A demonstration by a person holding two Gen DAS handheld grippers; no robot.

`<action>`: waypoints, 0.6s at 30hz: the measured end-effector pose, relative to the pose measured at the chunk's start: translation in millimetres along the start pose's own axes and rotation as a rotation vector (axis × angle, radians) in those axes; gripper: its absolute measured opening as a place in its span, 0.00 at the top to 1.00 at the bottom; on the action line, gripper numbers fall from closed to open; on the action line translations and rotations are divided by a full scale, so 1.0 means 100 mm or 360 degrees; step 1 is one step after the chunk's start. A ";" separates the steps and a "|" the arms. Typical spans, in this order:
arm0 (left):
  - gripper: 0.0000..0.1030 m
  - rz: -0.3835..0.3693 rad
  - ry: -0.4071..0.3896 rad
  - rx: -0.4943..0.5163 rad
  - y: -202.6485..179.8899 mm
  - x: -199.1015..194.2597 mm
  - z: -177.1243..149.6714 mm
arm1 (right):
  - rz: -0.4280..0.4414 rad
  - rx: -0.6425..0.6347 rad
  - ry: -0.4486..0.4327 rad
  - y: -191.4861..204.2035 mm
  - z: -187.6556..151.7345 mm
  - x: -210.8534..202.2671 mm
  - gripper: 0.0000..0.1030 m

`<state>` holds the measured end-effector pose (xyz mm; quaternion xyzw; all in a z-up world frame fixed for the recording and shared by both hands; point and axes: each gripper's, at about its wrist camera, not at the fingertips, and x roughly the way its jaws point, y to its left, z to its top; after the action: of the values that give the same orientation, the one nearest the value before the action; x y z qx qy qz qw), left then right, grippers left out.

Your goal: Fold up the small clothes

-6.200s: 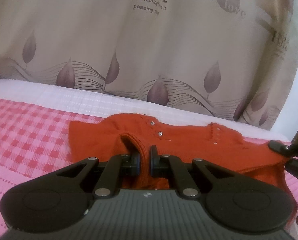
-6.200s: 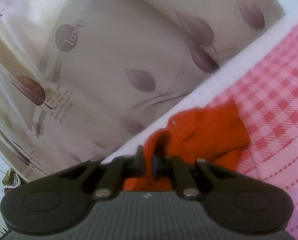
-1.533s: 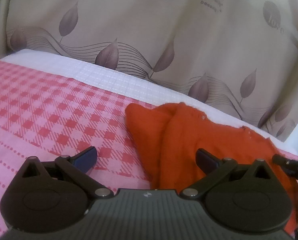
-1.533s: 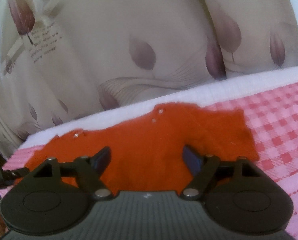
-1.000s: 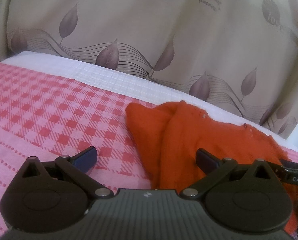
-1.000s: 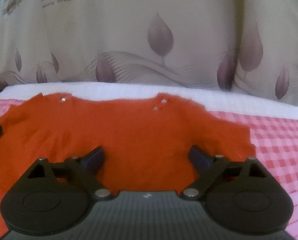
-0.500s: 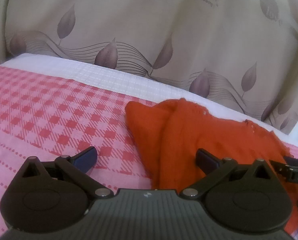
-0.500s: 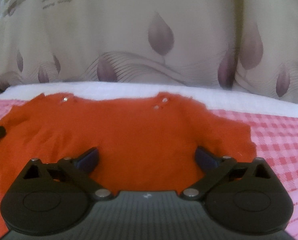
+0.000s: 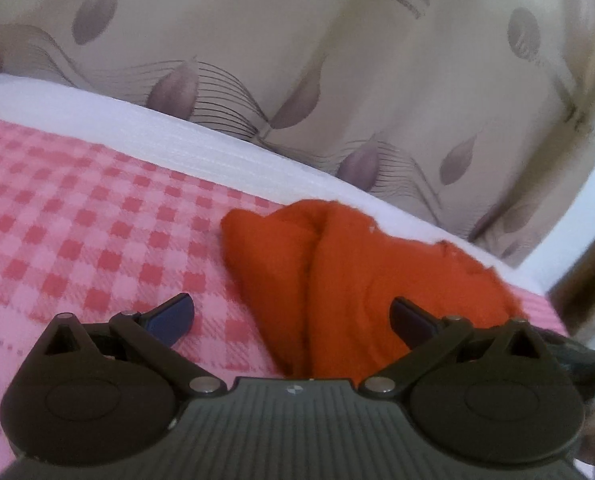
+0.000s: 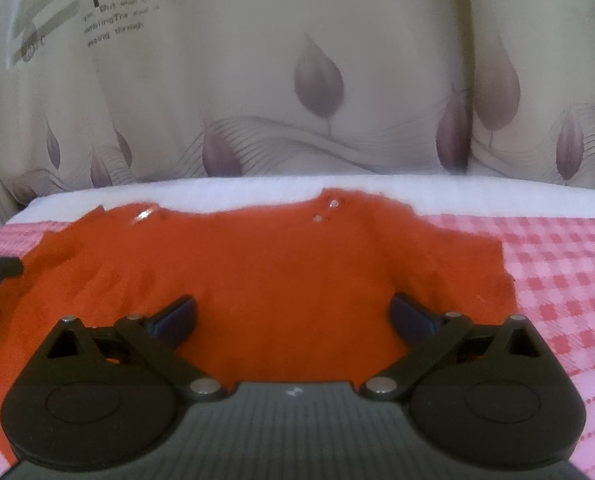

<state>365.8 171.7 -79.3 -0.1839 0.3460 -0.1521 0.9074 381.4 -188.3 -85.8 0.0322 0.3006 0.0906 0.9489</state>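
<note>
A leaf-patterned curtain (image 10: 317, 80) hangs behind the bed (image 9: 77, 240), which carries a pink checked cover. The orange garment (image 10: 277, 264) lies spread flat near the bed's far edge, partly over the white strip there. The left gripper (image 9: 291, 314) and right gripper (image 10: 293, 312) hover over the garment, jaws released and holding nothing.

Two low wrist views, both facing the curtain.
Left camera looks from the orange garment (image 9: 361, 280) left end, slightly tilted; right camera sits close, square-on; both share garment (image 10: 281, 272), checked cloth (image 9: 77, 232), curtain (image 10: 337, 40).
</note>
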 end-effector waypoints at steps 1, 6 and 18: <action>0.04 -0.0004 0.0012 0.0015 0.02 0.02 0.03 | -0.0027 -0.0042 0.0014 0.04 0.00 0.01 0.00; 0.10 -0.0051 0.0057 0.0111 0.01 0.13 0.11 | -0.0052 -0.0117 0.0029 0.10 -0.01 0.04 0.00; 0.22 -0.0191 0.0205 0.0069 -0.05 0.43 0.34 | -0.0014 -0.0107 0.0017 0.09 -0.02 0.01 0.00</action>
<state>419.0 157.9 -78.4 -0.1745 0.3887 -0.2253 0.8762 380.0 -179.0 -86.7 -0.0014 0.3025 0.0967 0.9482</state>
